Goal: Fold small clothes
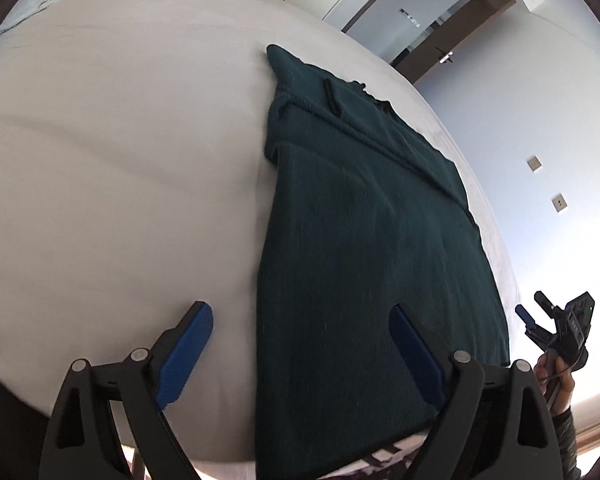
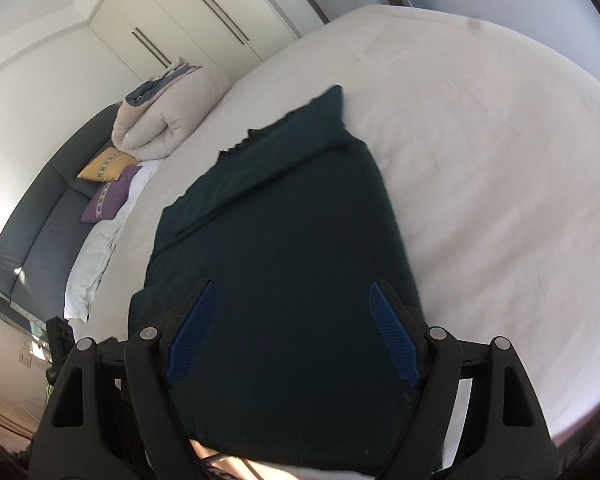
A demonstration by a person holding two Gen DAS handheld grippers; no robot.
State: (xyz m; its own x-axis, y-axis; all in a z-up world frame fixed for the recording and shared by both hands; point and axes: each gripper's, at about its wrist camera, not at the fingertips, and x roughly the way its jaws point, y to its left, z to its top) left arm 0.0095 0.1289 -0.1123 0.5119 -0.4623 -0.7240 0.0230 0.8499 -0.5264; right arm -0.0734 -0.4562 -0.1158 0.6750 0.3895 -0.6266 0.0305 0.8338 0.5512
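Observation:
A dark green knitted garment (image 1: 360,240) lies flat on the pale bed sheet (image 1: 120,160), folded into a long strip that runs away from me. My left gripper (image 1: 300,344) hovers open above its near left edge, one blue pad over the sheet and the other over the cloth, holding nothing. In the right wrist view the same garment (image 2: 280,260) fills the middle, and my right gripper (image 2: 292,328) stands open above its near end with nothing between the pads. The right gripper (image 1: 536,316) also shows at the left wrist view's right edge, in a hand.
A rolled beige duvet (image 2: 168,120) and yellow and purple cushions (image 2: 108,188) lie at the head of the bed, by a dark headboard (image 2: 32,240). White wardrobe doors (image 2: 204,12) stand behind. The bed's near edge (image 1: 220,462) runs just under both grippers.

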